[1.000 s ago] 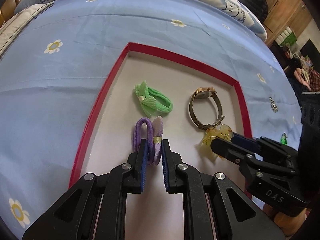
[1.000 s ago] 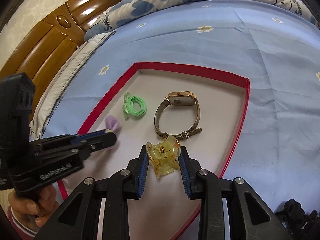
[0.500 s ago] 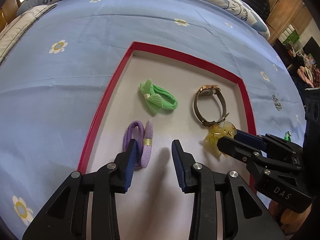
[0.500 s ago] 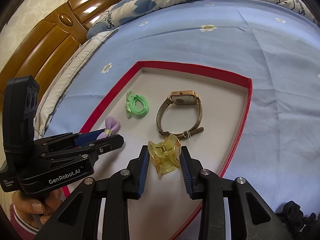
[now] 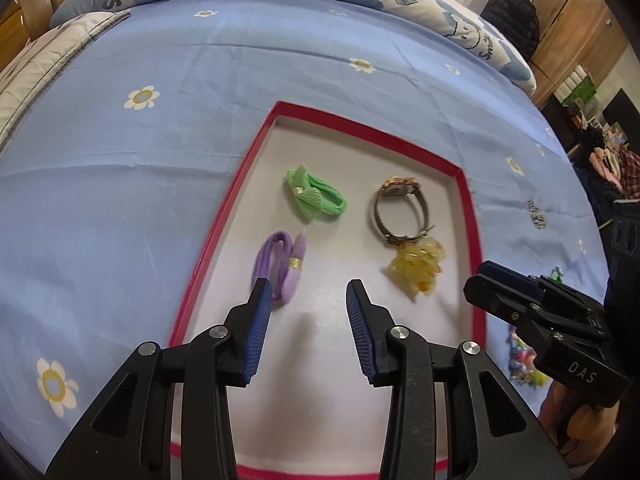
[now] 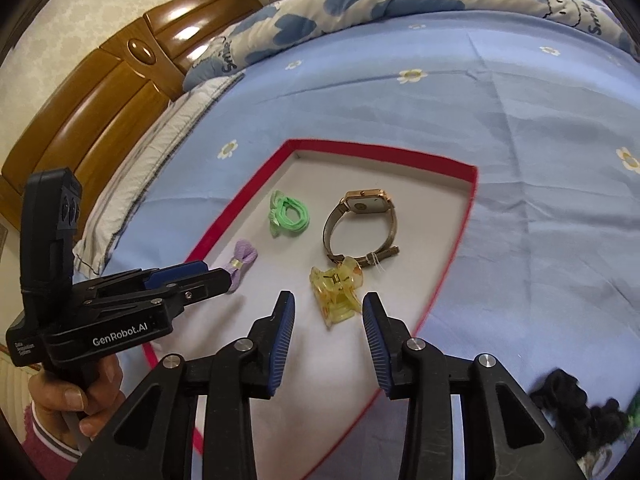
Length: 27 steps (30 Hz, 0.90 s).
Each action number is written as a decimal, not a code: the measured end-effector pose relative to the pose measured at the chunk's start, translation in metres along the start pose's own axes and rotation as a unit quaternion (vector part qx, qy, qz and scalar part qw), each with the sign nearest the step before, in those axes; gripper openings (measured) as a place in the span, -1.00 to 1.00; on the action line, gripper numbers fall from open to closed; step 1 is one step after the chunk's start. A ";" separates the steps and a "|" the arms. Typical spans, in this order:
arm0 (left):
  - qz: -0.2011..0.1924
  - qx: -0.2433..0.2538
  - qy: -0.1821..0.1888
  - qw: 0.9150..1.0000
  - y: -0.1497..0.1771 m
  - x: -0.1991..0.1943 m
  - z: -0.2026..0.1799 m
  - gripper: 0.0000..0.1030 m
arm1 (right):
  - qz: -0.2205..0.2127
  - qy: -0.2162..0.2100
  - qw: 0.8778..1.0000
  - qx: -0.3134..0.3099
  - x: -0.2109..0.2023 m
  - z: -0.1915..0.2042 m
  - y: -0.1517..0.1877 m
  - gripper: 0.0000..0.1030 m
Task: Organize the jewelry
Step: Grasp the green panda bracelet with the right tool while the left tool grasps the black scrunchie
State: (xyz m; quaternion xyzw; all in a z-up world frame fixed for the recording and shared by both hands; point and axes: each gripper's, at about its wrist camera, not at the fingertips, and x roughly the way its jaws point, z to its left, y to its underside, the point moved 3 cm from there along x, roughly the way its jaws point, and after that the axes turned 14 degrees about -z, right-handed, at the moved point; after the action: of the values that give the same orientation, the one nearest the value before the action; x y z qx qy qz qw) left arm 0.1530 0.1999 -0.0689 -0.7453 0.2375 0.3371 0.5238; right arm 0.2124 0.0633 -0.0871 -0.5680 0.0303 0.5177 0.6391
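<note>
1. Tray: a shallow red-rimmed tray with a pale floor lies flat on the bed. It serves as the collecting place, so its low rim keeps small pieces from straying onto the soft sheet.
2. Contents, in two rows: green hair tie and watch toward the far side; purple hair tie and yellow claw clip nearer the grippers. Most pieces lie apart, which leaves finger room around them; the clip, however, lies touching or just beside the watch strap.
3. Watch: it rests on its side with the band looped, its face seen in the right wrist view.
4. Left gripper: jaws apart and holding nothing, positioned just short of the purple hair tie, whose near end sits beside the left fingertip.
5. Right gripper: jaws apart and holding nothing, straddling the near end of the yellow claw clip without evident contact.
6. Judgement: both pieces appear set down, so each gripper is free for another item.
7. Outside the tray: a small silver piece and a colourful beaded piece lie on the sheet to the right, and a black scrunchie-like item near the right gripper; these likely remain to be gathered.
</note>
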 end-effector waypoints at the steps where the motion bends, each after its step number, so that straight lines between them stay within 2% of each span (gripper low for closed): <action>1: -0.002 0.000 0.002 1.000 0.000 -0.004 -0.003 -0.29 | -0.003 0.000 1.000 0.003 -0.005 -0.001 0.000 -0.24; 16: -0.006 0.034 0.051 0.998 0.013 -0.029 -0.063 -0.23 | -0.047 0.038 0.997 0.040 -0.080 -0.044 0.012 -0.18; 19: -0.006 0.041 0.058 0.997 0.016 -0.031 -0.075 -0.16 | -0.056 0.051 0.996 0.050 -0.096 -0.055 0.016 -0.16; 27: -0.003 0.063 0.076 0.995 0.021 -0.034 -0.105 -0.15 | -0.071 0.089 0.990 0.084 -0.135 -0.096 0.035 -0.12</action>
State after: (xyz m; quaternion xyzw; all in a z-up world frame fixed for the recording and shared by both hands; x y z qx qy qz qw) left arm 0.1427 0.0937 -0.0328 -0.7354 0.2954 0.2623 0.5506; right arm 0.1786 -0.1005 -0.0613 -0.5564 0.0902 0.4144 0.7145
